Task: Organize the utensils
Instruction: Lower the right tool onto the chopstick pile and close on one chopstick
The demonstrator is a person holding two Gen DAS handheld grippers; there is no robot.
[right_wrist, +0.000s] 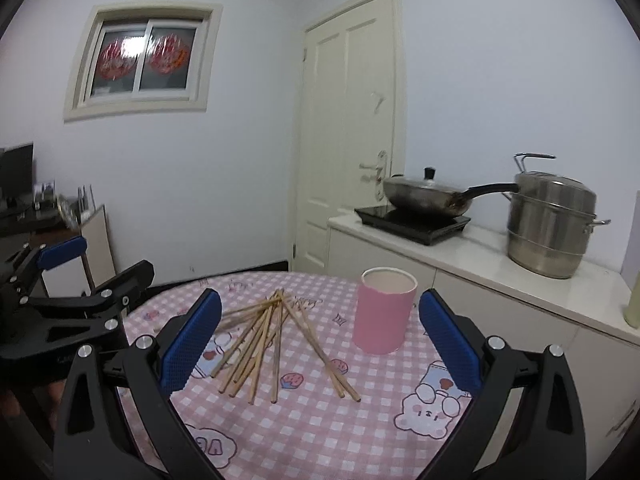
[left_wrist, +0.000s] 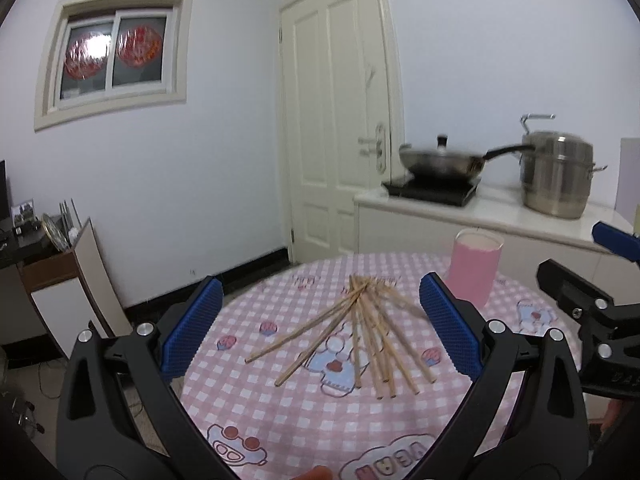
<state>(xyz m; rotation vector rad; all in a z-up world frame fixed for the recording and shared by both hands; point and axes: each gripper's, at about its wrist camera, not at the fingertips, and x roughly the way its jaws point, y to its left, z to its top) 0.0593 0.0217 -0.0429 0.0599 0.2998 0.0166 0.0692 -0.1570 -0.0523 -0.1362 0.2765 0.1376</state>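
My left gripper (left_wrist: pixel 320 332) and right gripper (right_wrist: pixel 320 340) both hang above the table (right_wrist: pixel 312 432) with jaws spread wide, holding nothing. Between them, the chopsticks (right_wrist: pixel 264 344) lie in a crossed, fanned heap on the checked cloth. Risk: pinching one stick will likely drag or flick its overlapping neighbours toward the edge. Just beyond stands the pink cup (right_wrist: pixel 383 312), upright and empty as far as I can see; it looks light, so a misjudged insertion could tip it.
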